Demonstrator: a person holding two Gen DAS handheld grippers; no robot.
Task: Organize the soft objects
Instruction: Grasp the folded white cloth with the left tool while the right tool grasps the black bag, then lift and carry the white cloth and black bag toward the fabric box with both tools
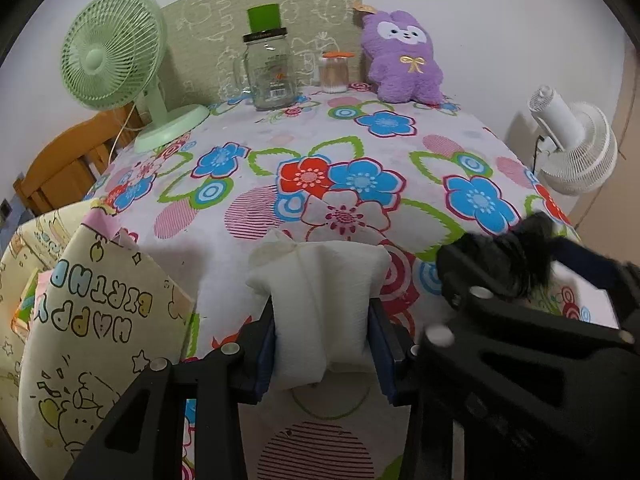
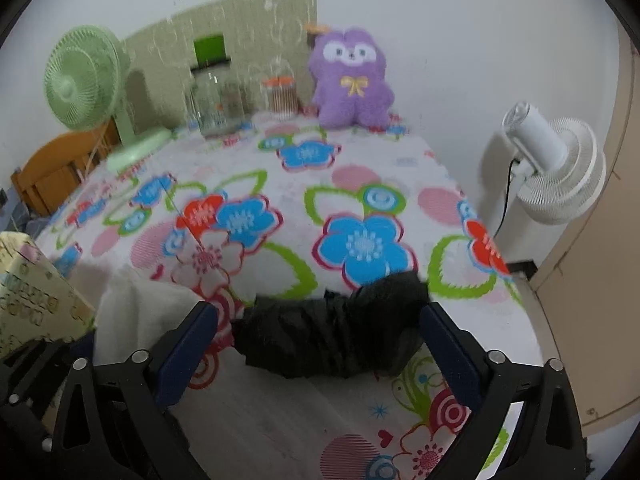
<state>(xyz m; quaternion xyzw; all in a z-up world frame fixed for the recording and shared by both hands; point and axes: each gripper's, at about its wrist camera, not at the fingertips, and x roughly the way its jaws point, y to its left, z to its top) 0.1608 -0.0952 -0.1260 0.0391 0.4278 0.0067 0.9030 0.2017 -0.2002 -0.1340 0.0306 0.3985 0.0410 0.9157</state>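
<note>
Left wrist view: your table [image 1: 240, 240] fills the frame under a flowered cloth [image 1: 360, 152]. Along the far edge stand a green fan [image 1: 116, 56], a purple plush bunny [image 1: 404, 60], a glass jar [image 1: 272, 76] with a dark lid, and a small orange-capped jar [image 1: 335, 74]. A white fan [image 1: 572, 148] stands off the right edge. A "Happy Birthday" gift bag [image 1: 100, 320] sits at the near left corner. Your left gripper [image 1: 323, 344] is clamped on a folded white cloth [image 1: 320, 292], blue pads pressed to both its sides, at the near edge beside the bag. In the right wrist view, your right gripper [image 2: 320, 344] stands wide apart around a crumpled black cloth [image 2: 332, 332], which lies on the near part of the table; the right finger looks to touch it, the left stands clear. The white cloth [image 2: 136, 312] shows just left of it.
</note>
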